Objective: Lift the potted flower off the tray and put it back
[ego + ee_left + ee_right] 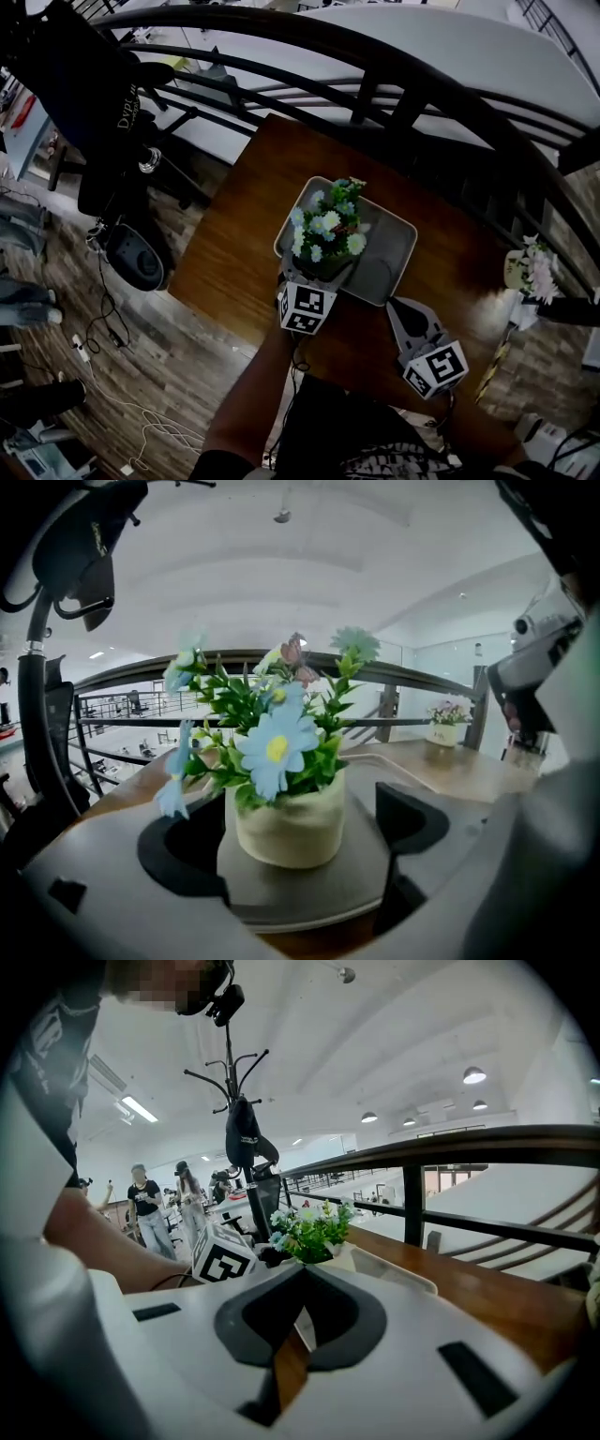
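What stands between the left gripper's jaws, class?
The potted flower, sitting on the tray, with the jaws open around it; the left gripper view shows this.

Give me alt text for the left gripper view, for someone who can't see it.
A potted flower with blue blooms in a cream pot sits on a grey tray between the wide-open jaws of the left gripper. Behind it a dark railing edges the wooden table, with a second flower pot far right.

R gripper (300, 1272) jaws together, empty; potted flower (309, 1230) on tray (392, 1268) beyond.
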Tool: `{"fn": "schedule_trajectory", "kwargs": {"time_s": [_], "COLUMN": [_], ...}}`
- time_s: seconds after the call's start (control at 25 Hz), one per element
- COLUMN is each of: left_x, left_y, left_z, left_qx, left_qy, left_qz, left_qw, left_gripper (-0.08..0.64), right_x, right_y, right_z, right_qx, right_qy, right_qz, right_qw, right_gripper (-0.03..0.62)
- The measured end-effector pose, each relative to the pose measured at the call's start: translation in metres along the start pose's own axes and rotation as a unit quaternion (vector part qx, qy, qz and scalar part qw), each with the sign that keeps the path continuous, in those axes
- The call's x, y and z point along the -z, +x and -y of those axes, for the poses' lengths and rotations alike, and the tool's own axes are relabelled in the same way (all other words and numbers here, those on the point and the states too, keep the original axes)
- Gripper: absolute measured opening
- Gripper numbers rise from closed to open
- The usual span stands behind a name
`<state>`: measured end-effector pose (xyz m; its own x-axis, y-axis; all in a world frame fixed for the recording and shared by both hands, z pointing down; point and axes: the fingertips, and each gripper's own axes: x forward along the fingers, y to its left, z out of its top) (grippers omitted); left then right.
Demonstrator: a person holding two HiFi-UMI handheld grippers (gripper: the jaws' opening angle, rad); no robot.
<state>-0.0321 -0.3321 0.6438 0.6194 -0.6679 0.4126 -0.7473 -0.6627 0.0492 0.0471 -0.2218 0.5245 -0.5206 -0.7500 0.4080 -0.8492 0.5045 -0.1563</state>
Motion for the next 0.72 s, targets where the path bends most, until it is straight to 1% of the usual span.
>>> {"fn": "schedule_trajectory", "kwargs": {"time_s": [0.2,0.32,0.44,0.48,0.52,0.72], "left_x": [0.006,0.009,0.013,0.013,0.013,0.011], "left_y": [0.019,0.024,0.026,0.026,0.026,0.02], "left_z": [-0.004,-0.007,-0.011,-0.013,-0.015,-0.015], "left_qx": [0.012,0.002,-0.029,-0.039,-0.043,-0.035], "left_qy": [0.022,0.036,0.063,0.067,0.067,0.06], "left_qz": [-0.022,-0.036,-0.058,-0.062,-0.063,-0.049], "left_qw": [0.9994,0.9987,0.9959,0.9951,0.9948,0.9963], "left_gripper": [0.525,0.528,0.524,0.51,0.472,0.46], "right_x": [0.005,0.01,0.015,0.017,0.018,0.018], "right_y": [0.002,0.001,0.0,0.0,0.001,0.002], "right_z": [0.002,0.003,0.003,0.002,0.0,-0.005], "right_qx": [0.0,0.002,0.004,0.004,0.004,-0.002], "right_qy": [0.009,0.017,0.03,0.033,0.035,0.035], "right_qz": [-0.004,-0.007,-0.011,-0.012,-0.014,-0.012], "right_qw": [1.0,1.0,0.999,0.999,0.999,0.999], "right_gripper": [-0.009,-0.009,-0.009,-0.009,-0.009,-0.009]}}
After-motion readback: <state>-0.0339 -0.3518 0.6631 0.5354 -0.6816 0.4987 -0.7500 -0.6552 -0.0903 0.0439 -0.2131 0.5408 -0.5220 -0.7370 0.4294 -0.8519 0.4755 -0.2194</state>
